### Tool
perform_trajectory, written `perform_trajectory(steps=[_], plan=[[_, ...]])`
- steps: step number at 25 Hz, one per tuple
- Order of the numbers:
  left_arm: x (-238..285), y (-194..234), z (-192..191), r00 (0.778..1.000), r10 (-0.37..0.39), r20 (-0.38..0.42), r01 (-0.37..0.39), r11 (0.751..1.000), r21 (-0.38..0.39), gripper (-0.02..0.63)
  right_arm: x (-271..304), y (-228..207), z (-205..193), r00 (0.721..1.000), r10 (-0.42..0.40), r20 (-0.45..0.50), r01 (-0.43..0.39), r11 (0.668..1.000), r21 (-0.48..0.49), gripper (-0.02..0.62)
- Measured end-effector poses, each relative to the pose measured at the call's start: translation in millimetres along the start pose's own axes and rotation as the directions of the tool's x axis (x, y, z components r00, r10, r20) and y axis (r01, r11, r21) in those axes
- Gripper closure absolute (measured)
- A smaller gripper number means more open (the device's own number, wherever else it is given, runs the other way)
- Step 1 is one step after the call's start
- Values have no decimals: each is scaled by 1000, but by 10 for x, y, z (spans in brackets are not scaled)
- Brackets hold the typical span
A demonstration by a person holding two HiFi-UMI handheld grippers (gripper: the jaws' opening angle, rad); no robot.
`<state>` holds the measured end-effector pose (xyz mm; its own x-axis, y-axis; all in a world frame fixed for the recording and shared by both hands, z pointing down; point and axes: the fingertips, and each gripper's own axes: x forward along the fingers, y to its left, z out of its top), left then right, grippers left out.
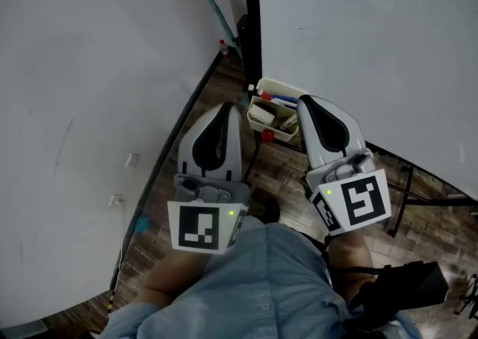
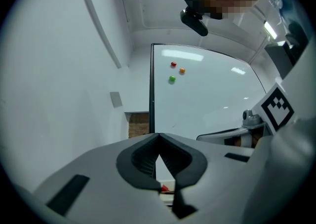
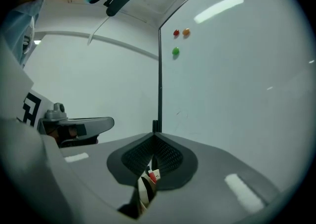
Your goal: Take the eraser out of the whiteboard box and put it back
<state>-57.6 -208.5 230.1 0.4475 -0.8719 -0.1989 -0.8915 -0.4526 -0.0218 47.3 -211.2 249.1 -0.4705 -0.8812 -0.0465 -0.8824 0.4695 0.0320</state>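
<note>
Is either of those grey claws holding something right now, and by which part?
Nothing is held: the left gripper and the right gripper both have their jaws closed together, empty.

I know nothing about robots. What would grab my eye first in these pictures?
Two grey hand-held tools fill the middle of the head view: the left gripper and the right gripper, each bearing a black-and-white patterned cube, fingers closed, pointing at a whiteboard. Just past them a cream box of pens hangs beside the board's dark frame. Three coloured magnets sit high on the board.
</note>
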Motion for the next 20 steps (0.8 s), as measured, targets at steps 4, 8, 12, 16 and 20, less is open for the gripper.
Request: perform_trajectory(steps=[4,8,12,16,20], plan=[[-25,-100,19,1000,-19,0,19,1000,11,601,-18,7,44,1000,7,15,-7,1000,-7,594],[-27,-127,56,1000,-17,6,17,1000,18,601,-40,25,93,1000,14,26,-14,1000,-19,595],[-37,-142,65,1000,-20,7,20,1000,24,601,-68,36,112,999,19,26,-18,999,-29,595],[-62,-155,66,1000,-22,5,22,999,23,601,-91,63,125,999,23,27,-23,999,-26,595],[-72,-147,57,1000,-18,2,18,1000,23,601,-84,78,114,999,30,28,-30,999,-23,595]])
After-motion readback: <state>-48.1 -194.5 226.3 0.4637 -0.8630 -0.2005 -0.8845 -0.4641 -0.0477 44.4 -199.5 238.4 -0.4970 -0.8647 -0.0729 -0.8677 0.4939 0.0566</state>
